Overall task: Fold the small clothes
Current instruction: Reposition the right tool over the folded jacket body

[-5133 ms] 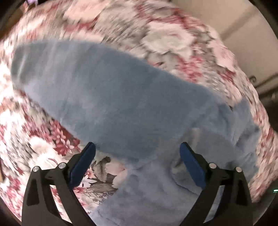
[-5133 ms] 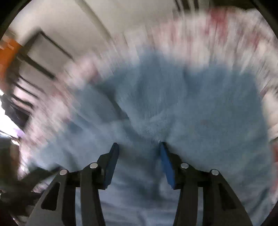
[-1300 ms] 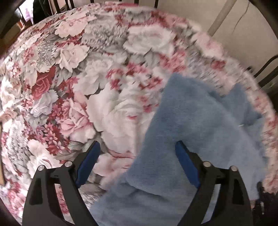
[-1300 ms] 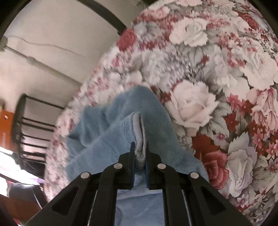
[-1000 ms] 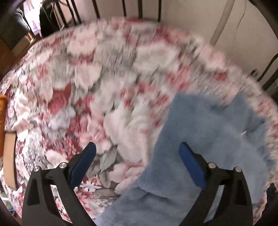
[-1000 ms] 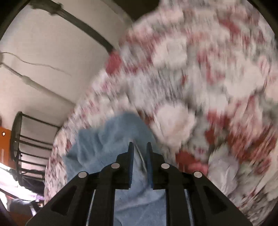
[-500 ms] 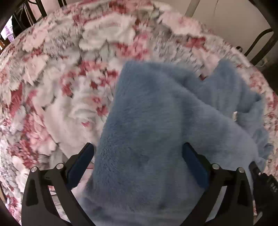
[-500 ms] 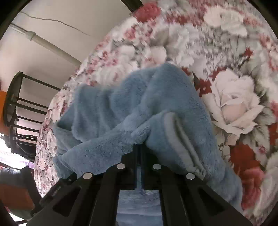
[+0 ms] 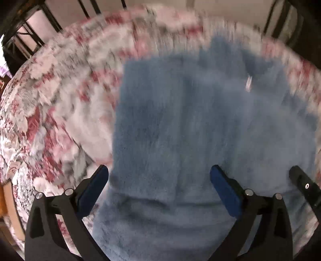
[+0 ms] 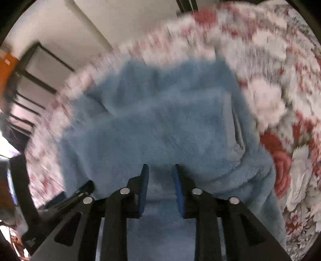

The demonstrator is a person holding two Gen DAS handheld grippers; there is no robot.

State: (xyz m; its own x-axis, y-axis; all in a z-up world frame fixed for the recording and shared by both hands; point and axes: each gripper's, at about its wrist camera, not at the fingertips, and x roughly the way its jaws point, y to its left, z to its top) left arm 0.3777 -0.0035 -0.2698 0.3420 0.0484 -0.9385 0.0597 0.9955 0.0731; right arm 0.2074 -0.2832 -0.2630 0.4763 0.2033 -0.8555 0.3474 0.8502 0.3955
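Blue fleece garment (image 9: 190, 140) fills both frames' centre on the floral cloth (image 9: 50, 104); everything motion-blurred, lower edge cut off. Left gripper (image 9: 159, 180) wide open over it, gripping nothing. Right gripper (image 10: 159, 180) opening, fleece between the jaws, contact unclear.

Home bedroom, floral bedspread (image 9: 50, 112), dark metal bed rails (image 9: 46, 14)

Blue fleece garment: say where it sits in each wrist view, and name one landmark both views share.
Left wrist: blue fleece garment fills the centre and right, running down between the fingers.
Right wrist: it fills the centre, reaching below the fingers.
Shared landmark: the floral cloth under it.
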